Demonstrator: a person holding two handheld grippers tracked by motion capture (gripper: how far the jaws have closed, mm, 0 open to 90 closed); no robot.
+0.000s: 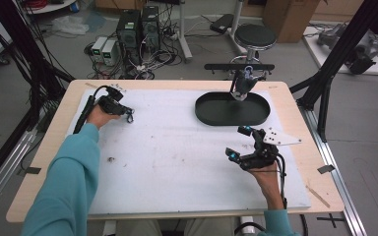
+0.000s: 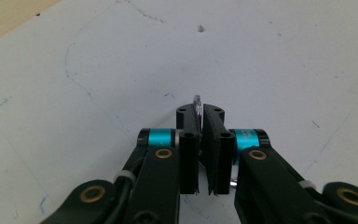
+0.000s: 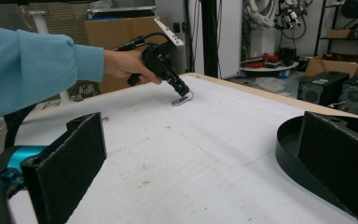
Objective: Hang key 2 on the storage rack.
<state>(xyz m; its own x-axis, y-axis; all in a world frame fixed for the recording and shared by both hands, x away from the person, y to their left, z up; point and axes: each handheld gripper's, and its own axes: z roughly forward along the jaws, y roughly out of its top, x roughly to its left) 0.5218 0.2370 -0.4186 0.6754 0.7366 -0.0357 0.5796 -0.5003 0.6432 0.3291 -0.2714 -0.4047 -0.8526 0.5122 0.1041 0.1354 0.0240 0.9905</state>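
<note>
My left gripper (image 1: 129,115) is at the far left of the white mat, tilted down, its jaws shut on a small thin metal ring or clip (image 2: 196,103). In the right gripper view that metal piece (image 3: 182,100) hangs from the left gripper (image 3: 182,92) and touches the mat. My right gripper (image 1: 239,143) is held near the front right of the table, open, with nothing between its jaws. A black oval tray (image 1: 202,110) lies at the far right of the mat. Its rim (image 3: 286,140) shows just beyond my right gripper (image 3: 203,135).
A small grey and blue object (image 1: 241,83) stands at the tray's far edge; I cannot tell what it is. Behind the table are a black stool (image 1: 255,35) and computer towers (image 1: 138,27). A black frame post (image 1: 325,83) rises at the right edge.
</note>
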